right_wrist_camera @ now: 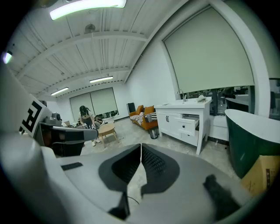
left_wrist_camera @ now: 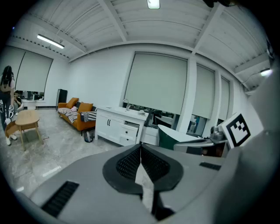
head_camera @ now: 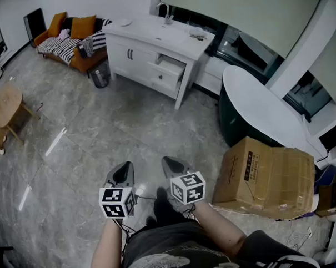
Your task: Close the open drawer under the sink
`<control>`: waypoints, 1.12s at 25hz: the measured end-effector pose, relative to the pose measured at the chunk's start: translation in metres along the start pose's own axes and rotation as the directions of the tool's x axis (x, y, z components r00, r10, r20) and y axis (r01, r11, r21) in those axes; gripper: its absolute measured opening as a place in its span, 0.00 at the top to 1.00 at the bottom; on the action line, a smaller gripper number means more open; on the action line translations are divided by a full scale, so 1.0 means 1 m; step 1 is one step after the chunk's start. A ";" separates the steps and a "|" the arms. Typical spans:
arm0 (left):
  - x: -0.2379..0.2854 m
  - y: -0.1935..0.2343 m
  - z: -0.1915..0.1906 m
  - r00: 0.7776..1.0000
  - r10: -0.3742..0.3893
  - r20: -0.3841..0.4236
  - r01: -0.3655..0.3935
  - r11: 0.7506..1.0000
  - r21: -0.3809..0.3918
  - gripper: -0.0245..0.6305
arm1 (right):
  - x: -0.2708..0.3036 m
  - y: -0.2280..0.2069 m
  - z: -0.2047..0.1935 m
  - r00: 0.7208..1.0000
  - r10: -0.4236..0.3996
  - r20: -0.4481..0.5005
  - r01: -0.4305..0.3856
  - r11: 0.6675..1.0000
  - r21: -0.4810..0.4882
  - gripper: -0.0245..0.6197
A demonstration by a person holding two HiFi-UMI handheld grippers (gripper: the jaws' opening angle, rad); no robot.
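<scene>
Close to the person's body, the left gripper [head_camera: 123, 170] and the right gripper [head_camera: 170, 165] are held side by side over the grey marbled floor [head_camera: 101, 133], tilted slightly downward. Each has its jaws pressed together with nothing between them. Just to the right, a cardboard box [head_camera: 267, 176] sits near a dark green tub [head_camera: 250, 107] with a white rim. Far across the floor, well apart from both grippers, the white sink cabinet [head_camera: 136, 48] has its upper right drawer [head_camera: 170, 65] pulled out, with an orange sofa [head_camera: 69, 38] to the cabinet's left.

White sink cabinet [head_camera: 137, 55], orange sofa [head_camera: 79, 60]
</scene>
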State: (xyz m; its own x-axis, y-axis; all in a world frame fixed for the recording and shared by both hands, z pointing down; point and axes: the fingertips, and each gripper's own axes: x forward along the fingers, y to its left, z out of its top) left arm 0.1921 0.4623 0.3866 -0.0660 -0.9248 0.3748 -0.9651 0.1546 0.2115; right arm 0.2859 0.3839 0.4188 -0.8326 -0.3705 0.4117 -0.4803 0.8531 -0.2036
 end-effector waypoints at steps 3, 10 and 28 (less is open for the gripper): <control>-0.003 0.001 -0.002 1.000 -0.002 0.002 0.002 1.000 0.003 0.94 | -0.001 0.006 -0.002 1.000 0.007 -0.005 -0.007 1.000 -0.011 0.92; -0.006 0.005 -0.001 1.000 -0.001 0.008 0.001 1.000 0.001 0.94 | 0.002 0.008 -0.001 1.000 0.011 -0.006 -0.011 1.000 -0.026 0.92; 0.023 0.039 0.001 1.000 0.027 0.008 -0.027 0.999 -0.046 0.94 | 0.042 -0.030 -0.008 1.000 -0.012 0.006 0.011 0.994 0.107 0.92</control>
State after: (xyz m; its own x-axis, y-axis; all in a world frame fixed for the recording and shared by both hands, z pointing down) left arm 0.1525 0.4467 0.4029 -0.0940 -0.9229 0.3734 -0.9503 0.1950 0.2427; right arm 0.2679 0.3455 0.4490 -0.8285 -0.3829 0.4087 -0.5164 0.8047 -0.2930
